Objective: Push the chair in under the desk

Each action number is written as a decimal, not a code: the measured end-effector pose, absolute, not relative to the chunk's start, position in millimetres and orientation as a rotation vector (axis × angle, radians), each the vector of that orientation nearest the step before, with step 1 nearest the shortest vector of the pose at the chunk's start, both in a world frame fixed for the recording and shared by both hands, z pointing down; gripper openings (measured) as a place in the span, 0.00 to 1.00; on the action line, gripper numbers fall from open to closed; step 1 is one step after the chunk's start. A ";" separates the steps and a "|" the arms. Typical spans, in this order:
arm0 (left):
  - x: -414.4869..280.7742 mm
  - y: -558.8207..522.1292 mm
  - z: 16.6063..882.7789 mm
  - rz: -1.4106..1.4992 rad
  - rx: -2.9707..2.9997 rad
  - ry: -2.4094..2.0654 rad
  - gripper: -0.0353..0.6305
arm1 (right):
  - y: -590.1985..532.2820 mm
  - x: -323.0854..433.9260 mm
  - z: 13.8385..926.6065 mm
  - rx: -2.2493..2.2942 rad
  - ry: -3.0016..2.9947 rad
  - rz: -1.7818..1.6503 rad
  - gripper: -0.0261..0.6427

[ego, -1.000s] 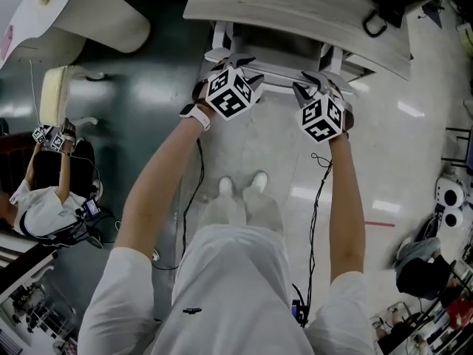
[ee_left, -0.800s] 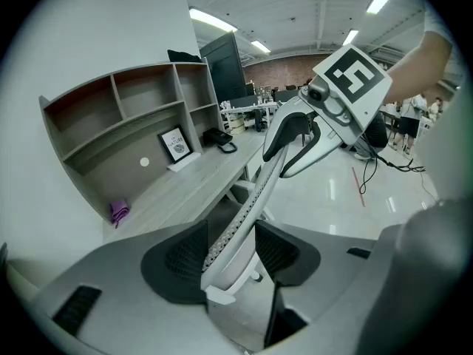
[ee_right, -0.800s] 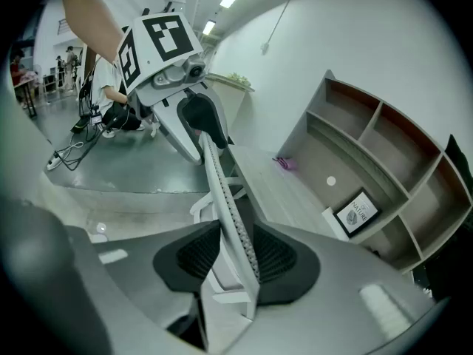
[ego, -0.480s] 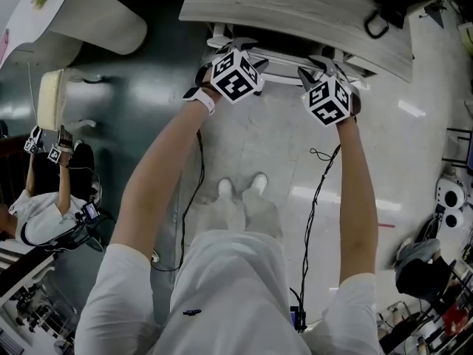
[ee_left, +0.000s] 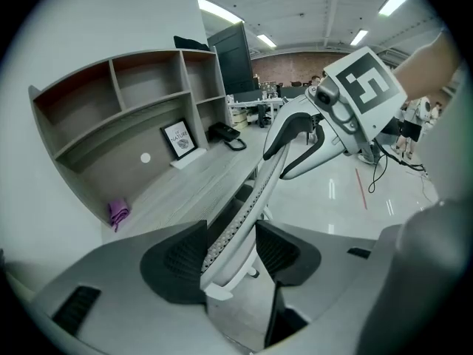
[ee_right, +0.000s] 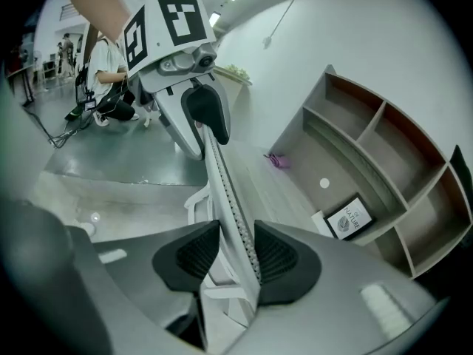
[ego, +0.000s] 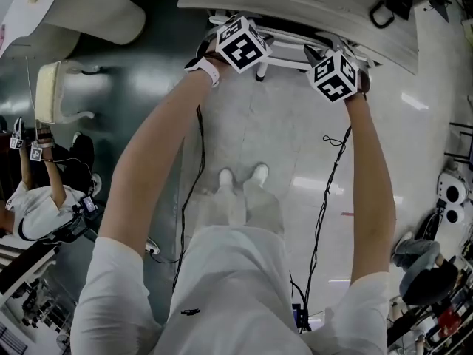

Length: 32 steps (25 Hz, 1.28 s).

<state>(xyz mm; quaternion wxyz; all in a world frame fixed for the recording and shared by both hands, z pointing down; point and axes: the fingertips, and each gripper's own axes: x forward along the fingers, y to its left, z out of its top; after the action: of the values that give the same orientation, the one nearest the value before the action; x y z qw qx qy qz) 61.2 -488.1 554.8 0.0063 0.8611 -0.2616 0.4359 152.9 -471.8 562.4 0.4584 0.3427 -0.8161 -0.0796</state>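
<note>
The white mesh-backed chair stands at the grey wooden desk, with only the top of its backrest showing at the desk's edge in the head view. My left gripper holds the backrest's top rim near its left end. My right gripper holds it near the right end. In the left gripper view the rim runs between the dark pads of the left gripper, which press on it. In the right gripper view the rim is likewise clamped in the right gripper.
A shelf unit on the desk holds a framed picture, a purple cloth and a black phone. Another person stands at the left by a pale chair. Cables trail on the floor; clutter lies at the right.
Both grippers have moved up the head view toward the desk with the backrest in them. The chair has slid further under the desk top, so less of it shows.
</note>
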 end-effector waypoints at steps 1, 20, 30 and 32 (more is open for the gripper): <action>60.7 -485.6 555.3 1.359 2.705 -0.833 0.36 | -469.8 152.4 563.5 0.854 -2.006 -0.213 0.28; 25.9 -391.5 463.0 0.882 2.770 -1.197 0.23 | -379.6 143.3 471.8 1.215 -2.175 -0.220 0.25; -26.9 -294.7 427.3 0.743 2.669 -1.319 0.06 | -283.3 144.9 413.3 1.391 -2.198 -0.185 0.14; -33.6 -276.4 420.6 0.705 2.661 -1.336 0.06 | -265.3 144.8 399.8 1.424 -2.207 -0.186 0.11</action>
<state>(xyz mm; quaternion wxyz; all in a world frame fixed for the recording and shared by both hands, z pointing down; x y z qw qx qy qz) -33.6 -276.4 420.6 0.0410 0.8690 -0.4362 0.2301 144.8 -265.3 399.8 0.2515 0.5234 -0.8112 -0.0685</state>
